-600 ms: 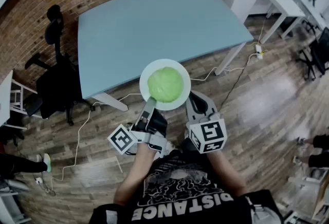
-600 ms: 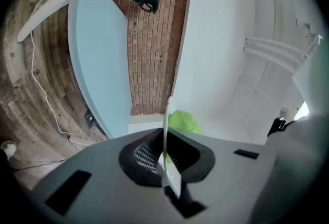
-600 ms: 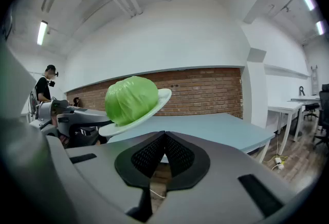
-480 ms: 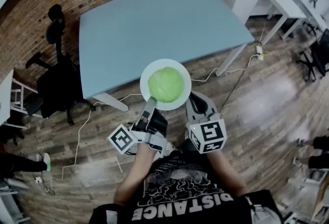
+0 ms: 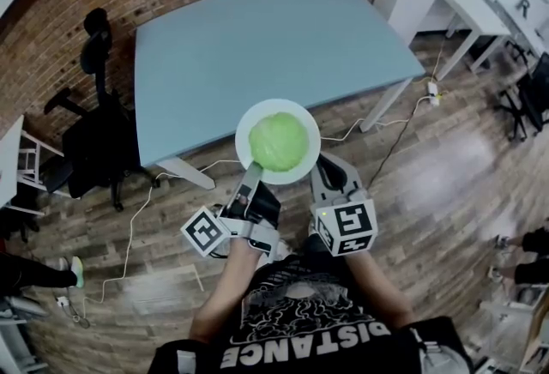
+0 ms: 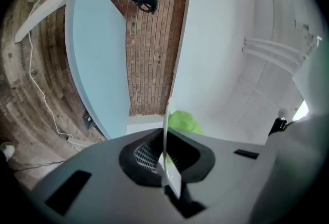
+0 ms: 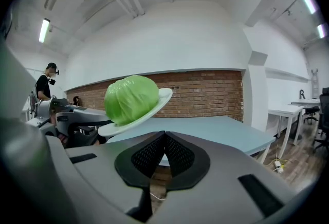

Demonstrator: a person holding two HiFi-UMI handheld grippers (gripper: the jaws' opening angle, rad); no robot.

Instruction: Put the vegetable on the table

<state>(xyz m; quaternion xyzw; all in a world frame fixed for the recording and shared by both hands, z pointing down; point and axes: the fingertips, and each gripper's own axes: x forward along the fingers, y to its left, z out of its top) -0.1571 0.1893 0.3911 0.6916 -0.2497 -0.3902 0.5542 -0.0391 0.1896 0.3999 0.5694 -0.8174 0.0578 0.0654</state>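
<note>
Cabbage [image 5: 277,141] sits green and round on a white plate [image 5: 245,123], and that plate is up in the air, hanging by the near edge of the pale blue table [image 5: 257,38] above the wooden floor [image 5: 446,166]. Left gripper [image 5: 253,171] has its jaws clamped on the plate's near rim, carrying the whole load. Right gripper [image 5: 331,166] hovers just beside the plate, lower right, jaws pressed together with nothing between them. From the right gripper view, the plate [image 7: 163,97] tips upward to the right.
</note>
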